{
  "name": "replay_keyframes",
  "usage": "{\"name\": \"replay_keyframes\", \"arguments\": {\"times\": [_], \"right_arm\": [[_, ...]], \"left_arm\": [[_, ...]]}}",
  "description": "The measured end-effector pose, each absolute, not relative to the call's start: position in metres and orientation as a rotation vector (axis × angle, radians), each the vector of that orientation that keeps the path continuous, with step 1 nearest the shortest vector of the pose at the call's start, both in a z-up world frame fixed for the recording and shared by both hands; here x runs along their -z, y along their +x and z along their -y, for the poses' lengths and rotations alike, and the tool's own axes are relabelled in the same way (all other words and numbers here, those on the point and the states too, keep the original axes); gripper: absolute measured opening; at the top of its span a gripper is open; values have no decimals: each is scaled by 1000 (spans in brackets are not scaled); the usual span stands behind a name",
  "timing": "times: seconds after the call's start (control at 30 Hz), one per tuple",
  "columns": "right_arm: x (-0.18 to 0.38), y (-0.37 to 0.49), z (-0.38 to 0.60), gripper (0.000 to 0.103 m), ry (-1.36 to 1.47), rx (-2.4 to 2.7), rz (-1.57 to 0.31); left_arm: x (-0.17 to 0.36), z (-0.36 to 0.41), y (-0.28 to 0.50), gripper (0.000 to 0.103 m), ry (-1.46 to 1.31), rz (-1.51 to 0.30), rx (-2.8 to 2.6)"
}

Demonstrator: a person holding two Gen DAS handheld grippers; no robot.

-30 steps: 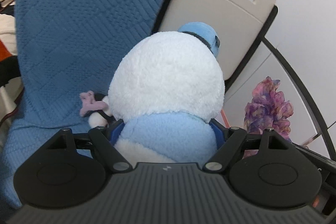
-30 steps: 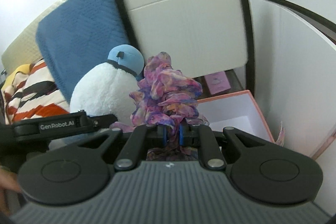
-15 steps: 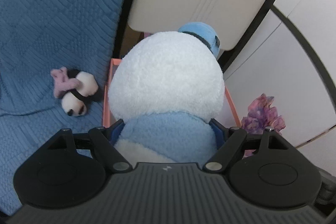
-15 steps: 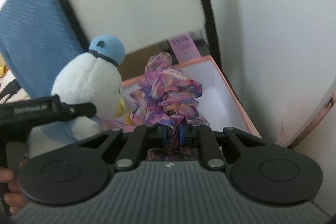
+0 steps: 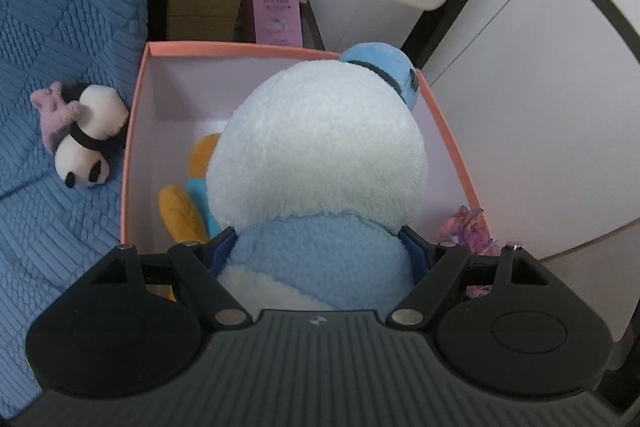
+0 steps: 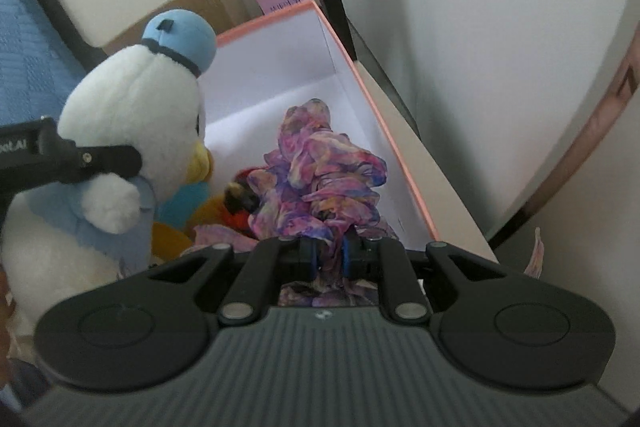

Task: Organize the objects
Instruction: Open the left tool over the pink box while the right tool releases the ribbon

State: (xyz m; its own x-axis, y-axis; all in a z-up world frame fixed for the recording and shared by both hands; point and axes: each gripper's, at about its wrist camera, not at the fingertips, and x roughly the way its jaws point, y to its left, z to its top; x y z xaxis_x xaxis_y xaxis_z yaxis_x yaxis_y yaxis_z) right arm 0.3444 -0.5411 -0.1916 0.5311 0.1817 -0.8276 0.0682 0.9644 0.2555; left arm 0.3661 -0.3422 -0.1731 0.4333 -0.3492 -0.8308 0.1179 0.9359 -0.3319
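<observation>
Left wrist: left gripper (image 5: 318, 251) clamping upright duck plush (image 5: 320, 155) over pink box (image 5: 134, 131), right gripper (image 6: 328, 253) pinching upright scarf (image 6: 320, 179)

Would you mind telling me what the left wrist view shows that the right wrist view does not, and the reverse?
Only the left wrist view shows the small panda plush lying on the blue blanket outside the box. Only the right wrist view shows the duck's beak and a red and black item inside the box. Both show the pink box, the duck plush held by the left gripper, and the purple scarf pinched by the right gripper.
</observation>
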Motion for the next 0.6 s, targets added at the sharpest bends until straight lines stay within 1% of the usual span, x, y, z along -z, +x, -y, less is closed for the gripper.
{"name": "replay_keyframes", "arguments": {"times": [0.13,0.2,0.27,0.3,0.33,0.37,0.6], "right_arm": [[193,346,541,19,277,-64,-1015],[190,348,537,29,277,-72,-1014],[186,345,536,51,285,-90,-1014],[184,343,536,55,291,-92,-1011],[181,342,536,56,296,-94,-1005],[178,343,536,55,296,-93,-1003],[149,330,544,55,317,-86,-959]], "left_arm": [[175,347,367,84,-218,-1091,297],[174,347,367,87,-225,-1092,299],[170,344,367,90,-260,-1078,310],[167,342,366,93,-271,-1072,312],[162,342,364,93,-270,-1064,314],[158,343,362,93,-257,-1055,314],[126,339,342,93,-222,-999,322]]}}
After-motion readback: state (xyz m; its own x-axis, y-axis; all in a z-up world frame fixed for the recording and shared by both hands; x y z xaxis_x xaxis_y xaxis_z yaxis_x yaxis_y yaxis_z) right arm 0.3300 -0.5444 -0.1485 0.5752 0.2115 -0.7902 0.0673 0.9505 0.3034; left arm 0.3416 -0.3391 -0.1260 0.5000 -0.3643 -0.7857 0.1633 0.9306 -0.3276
